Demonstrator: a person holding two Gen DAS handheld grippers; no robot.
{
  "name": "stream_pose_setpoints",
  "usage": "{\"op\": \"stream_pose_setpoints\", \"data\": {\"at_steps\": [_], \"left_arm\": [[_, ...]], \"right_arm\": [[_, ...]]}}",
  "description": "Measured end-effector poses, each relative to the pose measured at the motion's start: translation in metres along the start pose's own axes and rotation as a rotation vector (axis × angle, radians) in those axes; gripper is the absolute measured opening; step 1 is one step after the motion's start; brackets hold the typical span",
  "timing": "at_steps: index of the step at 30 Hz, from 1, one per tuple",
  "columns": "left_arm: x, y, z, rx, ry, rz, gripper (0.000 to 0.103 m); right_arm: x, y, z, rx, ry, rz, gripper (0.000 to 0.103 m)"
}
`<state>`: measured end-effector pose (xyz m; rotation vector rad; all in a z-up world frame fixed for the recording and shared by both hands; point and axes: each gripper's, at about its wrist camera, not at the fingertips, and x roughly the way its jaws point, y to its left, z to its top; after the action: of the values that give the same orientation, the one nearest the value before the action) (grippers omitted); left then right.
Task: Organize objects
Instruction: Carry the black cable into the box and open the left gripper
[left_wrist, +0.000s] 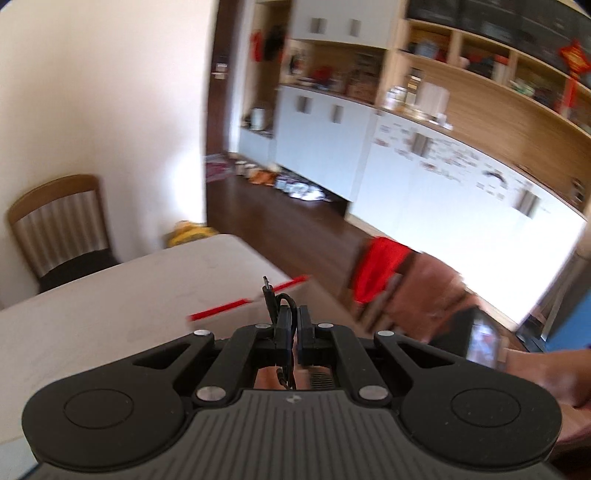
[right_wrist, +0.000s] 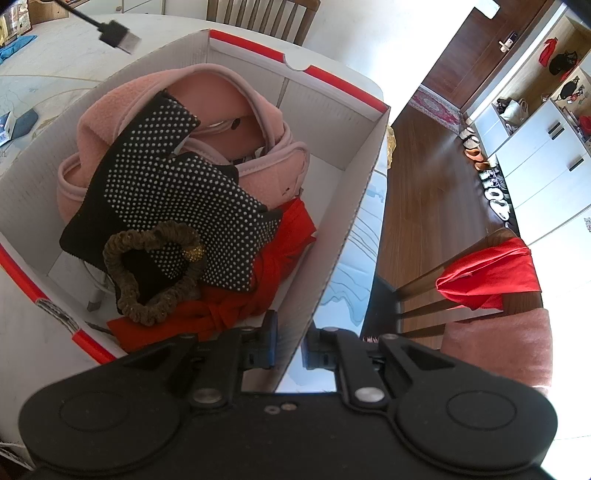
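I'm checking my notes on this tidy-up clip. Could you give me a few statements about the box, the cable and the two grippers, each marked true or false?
1. The left gripper is shut on a black cable. True.
2. The right gripper holds the scrunchie. False: it clamps the box wall; the scrunchie lies inside the box.
3. A black dotted cloth lies on top of a pink cloth in the box. True.
4. The box is empty. False: it holds cloths, including a red one.
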<state>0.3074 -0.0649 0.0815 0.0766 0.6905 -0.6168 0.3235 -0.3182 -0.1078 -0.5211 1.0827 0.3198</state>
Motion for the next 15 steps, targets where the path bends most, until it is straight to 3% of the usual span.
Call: {"op": "stream_pose_setpoints", "data": {"at_steps": [9,15], "left_arm": [[0.048,-0.049,-0.013,0.079,0.126,-0.13,0.002],[0.093,-0.051,-0.034,0.063,0.206,-0.115,0.002]], "right_arm": [[0.0,0.0,-0.001,0.0,0.0,0.0,0.012],[0.001,0.0,-0.002,0.005,-0.003,0.005,0.012]]}}
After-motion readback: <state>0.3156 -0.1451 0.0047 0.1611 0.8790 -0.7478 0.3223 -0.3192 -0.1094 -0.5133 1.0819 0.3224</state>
